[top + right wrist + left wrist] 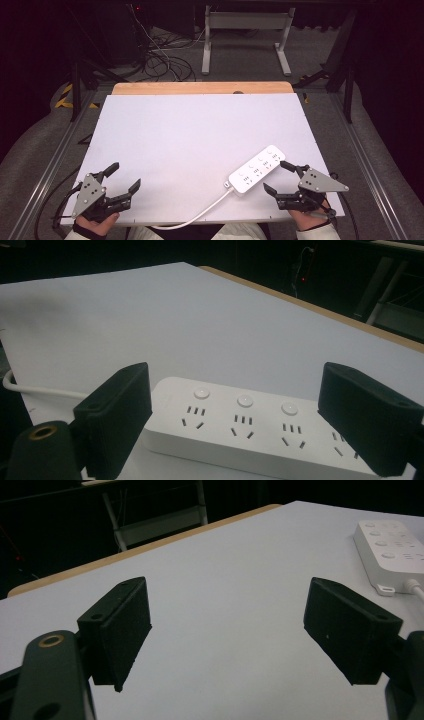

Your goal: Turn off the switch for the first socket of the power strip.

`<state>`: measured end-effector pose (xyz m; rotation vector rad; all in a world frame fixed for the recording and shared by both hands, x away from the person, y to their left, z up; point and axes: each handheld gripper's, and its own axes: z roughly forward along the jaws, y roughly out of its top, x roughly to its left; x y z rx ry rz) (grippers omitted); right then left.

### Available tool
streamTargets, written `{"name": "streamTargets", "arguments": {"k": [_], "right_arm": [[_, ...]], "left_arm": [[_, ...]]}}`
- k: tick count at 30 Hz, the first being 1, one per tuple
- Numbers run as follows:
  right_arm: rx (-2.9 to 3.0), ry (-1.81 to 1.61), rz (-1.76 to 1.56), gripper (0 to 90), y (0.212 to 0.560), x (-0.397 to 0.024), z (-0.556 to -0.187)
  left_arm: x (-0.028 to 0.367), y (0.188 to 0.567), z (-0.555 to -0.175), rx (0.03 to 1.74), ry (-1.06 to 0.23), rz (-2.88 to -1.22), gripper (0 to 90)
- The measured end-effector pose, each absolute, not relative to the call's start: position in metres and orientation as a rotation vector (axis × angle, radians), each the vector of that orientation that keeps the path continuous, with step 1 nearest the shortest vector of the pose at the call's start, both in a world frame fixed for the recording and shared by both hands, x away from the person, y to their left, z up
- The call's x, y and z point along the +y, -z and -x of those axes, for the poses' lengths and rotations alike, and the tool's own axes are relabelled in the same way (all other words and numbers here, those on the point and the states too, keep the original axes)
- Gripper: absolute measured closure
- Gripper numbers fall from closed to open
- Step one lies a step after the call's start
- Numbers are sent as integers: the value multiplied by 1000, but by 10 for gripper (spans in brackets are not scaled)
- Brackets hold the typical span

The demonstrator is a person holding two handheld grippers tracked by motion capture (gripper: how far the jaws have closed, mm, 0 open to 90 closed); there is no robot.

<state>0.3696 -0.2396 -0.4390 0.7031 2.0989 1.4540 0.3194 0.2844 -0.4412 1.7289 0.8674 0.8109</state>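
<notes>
A white rectangular plastic power strip (256, 170) with four socket groups and four round buttons lies flat on the white-topped table (190, 135), in the near right part of the surface, set diagonally with its far end pointing toward the right edge. Its white cable (200, 214) leaves the near end and curves over the near table edge toward the person. The right claw (279, 176) rests at the near right corner, held in the person's right hand (307, 217); its two black jaws stand wide apart, released, one beside each long side of the power strip, and no pad presses on the strip. In the right gripper view the strip (250, 435) lies between and just beyond the two jaws, its sockets facing up. The left claw (125, 176) sits at the near left corner of the table, held in the left hand (95, 222), well apart from the strip; its jaws are likewise spread and released, with bare table surface between them. In the left gripper view the strip's cable end (392, 550) appears at the upper right. No containers stand on the table. A wooden strip (202, 88) borders the far table edge.
</notes>
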Motion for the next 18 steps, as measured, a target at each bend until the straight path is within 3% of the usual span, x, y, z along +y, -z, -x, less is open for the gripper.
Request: {"name": "streamTargets", "arguments": {"k": [6, 18], "right_arm": [[2121, -1450, -720, 192, 436, -240, -372], [2201, -1373, -750, 428, 423, -224, -385]], "left_arm": [[284, 441, -320, 870, -817, -1725, 196], [283, 442, -320, 868, -820, -1734, 199]]}}
